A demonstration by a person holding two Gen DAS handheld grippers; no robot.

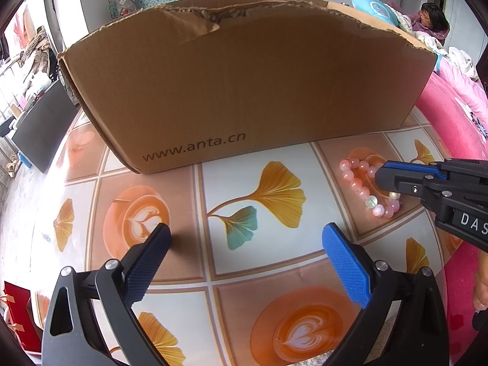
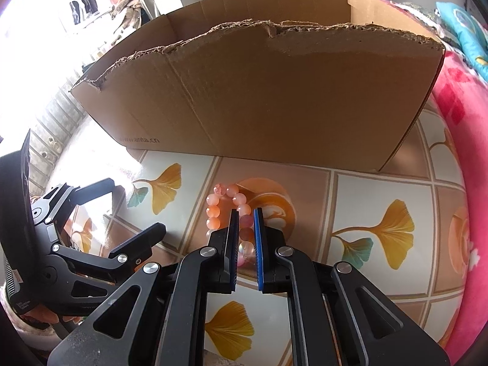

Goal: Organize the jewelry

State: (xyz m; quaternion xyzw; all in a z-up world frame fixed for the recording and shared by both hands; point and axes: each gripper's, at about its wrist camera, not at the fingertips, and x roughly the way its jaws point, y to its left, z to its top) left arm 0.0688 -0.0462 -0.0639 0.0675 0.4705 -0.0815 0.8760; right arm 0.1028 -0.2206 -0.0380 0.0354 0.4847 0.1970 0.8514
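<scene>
Black two-finger left gripper [image 1: 245, 238] with blue textured pads occupies the bottom of the left wrist view. Its jaws stand wide apart, with nothing between them; only the tablecloth pattern shows in the gap. It hangs over the table and holds nothing.

Right gripper [image 2: 245, 213], of the same black build with blue pads, has its jaws drawn close together, leaving a narrow gap. A section of the pink and orange round-bead bracelet [image 2: 227, 210] runs through that gap: several beads are visible between the two pads, and the pads appear to press on them, so the gripper is closed on the bracelet. In the left wrist view the same gripper enters from the right edge, its tip resting over the bead loop.

Bracelet position: on the glossy tablecloth [image 1: 262, 274] printed with ginkgo leaves and latte-art cups, on a brown square bearing a cup print. The loop lies flat on the surface, in front of the right end of the box and apart from it. A few pale, translucent beads sit among the pink ones.

Brown corrugated cardboard box [image 1: 244, 79] stands upright at the back of the table, open at the top, with a ragged, torn upper edge on its near wall. Printed lettering runs along the lower left of that wall.

Pink patterned bedding [image 1: 457, 116] lies just beside the table on the right.
</scene>
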